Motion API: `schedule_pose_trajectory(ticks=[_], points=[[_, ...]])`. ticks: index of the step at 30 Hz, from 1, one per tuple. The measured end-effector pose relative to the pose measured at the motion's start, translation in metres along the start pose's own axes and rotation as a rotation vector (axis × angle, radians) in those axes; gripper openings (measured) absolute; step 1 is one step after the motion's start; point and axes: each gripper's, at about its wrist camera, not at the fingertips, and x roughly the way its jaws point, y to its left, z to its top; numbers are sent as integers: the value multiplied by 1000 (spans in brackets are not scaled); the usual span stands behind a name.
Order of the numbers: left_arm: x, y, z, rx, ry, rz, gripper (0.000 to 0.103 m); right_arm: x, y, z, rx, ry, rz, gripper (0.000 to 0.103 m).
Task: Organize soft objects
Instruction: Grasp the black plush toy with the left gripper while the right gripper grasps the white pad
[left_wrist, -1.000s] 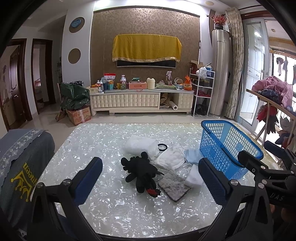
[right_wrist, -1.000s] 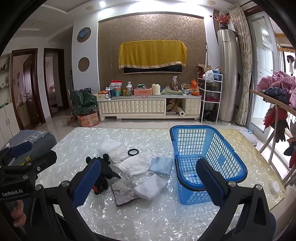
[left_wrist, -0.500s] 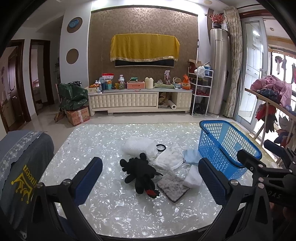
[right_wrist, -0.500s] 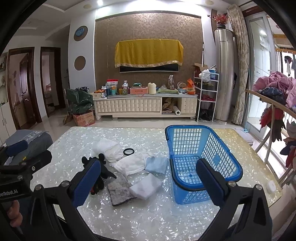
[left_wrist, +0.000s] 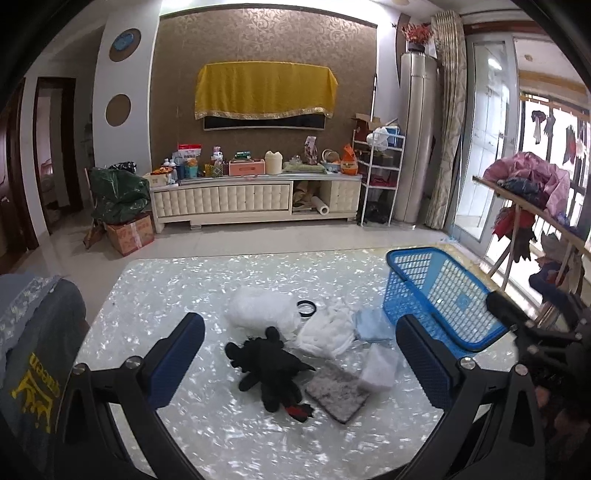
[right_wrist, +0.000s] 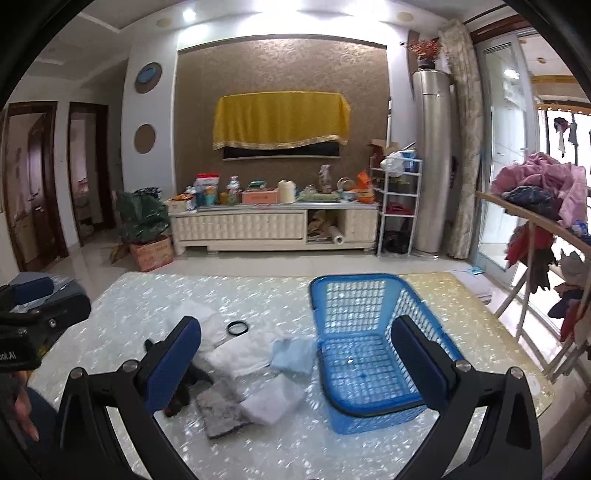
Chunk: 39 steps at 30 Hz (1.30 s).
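**Spotter:** What are you seeing on your side?

**Me:** I'm holding the left tongs (left_wrist: 299, 354) above the near edge of the counter (left_wrist: 177, 295), spread wide and gripping nothing. Between the fingers I'm looking at a black plush toy (left_wrist: 271, 367) lying flat, with a grey pad (left_wrist: 338, 393) just beside it on the right.

**Spotter:** And the white things?

**Me:** A white bundle (left_wrist: 258, 308) is sitting behind the toy, and a black ring (left_wrist: 306, 307) is lying right next to that bundle. A white cloth (left_wrist: 327, 336) and a pale blue cloth (left_wrist: 371, 325) are lying side by side, touching, and a white pad (left_wrist: 380, 369) is resting in front of them, against the grey pad.

**Spotter:** Where's the basket?

**Me:** The blue basket (right_wrist: 354, 291) is standing upright on the counter to the right of the pile, close to the pale blue cloth. I'm seeing only its mesh floor inside.

**Spotter:** Your right side?

**Me:** I'm hovering the right tongs (right_wrist: 295, 362) over the near part of the counter, also spread wide and carrying nothing, with the right finger (right_wrist: 424, 358) showing in front of the basket.
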Motion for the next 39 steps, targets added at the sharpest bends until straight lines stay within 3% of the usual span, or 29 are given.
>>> schedule_pose_trajectory(ticks=[4, 9, 18, 22, 25, 31, 39], points=[[17, 6, 2, 50, 39, 38, 103, 6, 6, 2, -19, -5, 33, 103], [43, 24, -2, 26, 144, 10, 103, 27, 20, 0, -48, 57, 89, 103], [87, 50, -20, 22, 345, -41, 103, 70, 45, -26, -39, 280, 180, 103], [101, 56, -29, 25, 402, -37, 103, 87, 52, -40, -36, 360, 175, 103], [116, 63, -37, 14, 445, -55, 103, 98, 57, -48, -33, 418, 190, 97], [145, 68, -51, -10, 530, -83, 103, 114, 63, -56, -35, 477, 190, 97], [187, 71, -67, -22, 635, -76, 100, 144, 52, -70, -20, 558, 116, 96]])
